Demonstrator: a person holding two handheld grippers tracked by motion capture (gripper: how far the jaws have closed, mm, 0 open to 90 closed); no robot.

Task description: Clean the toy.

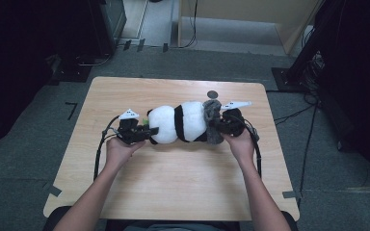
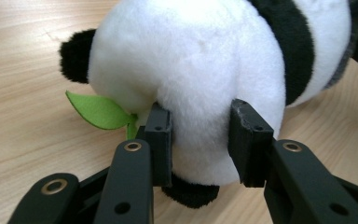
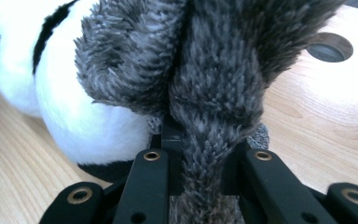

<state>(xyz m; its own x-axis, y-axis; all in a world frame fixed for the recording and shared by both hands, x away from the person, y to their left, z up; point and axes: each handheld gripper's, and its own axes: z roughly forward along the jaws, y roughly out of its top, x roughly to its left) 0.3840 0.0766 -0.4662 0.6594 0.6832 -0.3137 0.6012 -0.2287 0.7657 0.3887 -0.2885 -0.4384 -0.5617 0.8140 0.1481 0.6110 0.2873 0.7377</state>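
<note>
- High view: panda plush point(image 1: 178, 123) lies mid-table point(image 1: 173, 192), grey fuzzy garment point(image 1: 213, 120) bunched at its right end.
- Left gripper point(image 1: 147, 134) pinches the white head.
- Right gripper point(image 1: 217, 126) clamps the grey fabric.
- Garment covers one end only; the rest is left, I judge.

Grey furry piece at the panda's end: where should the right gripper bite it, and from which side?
Grip the narrow bunched fold of the grey furry piece from the table's right end, away from the panda. There the fur pinches thin enough to fit the right gripper, which is clamped on it.
</note>
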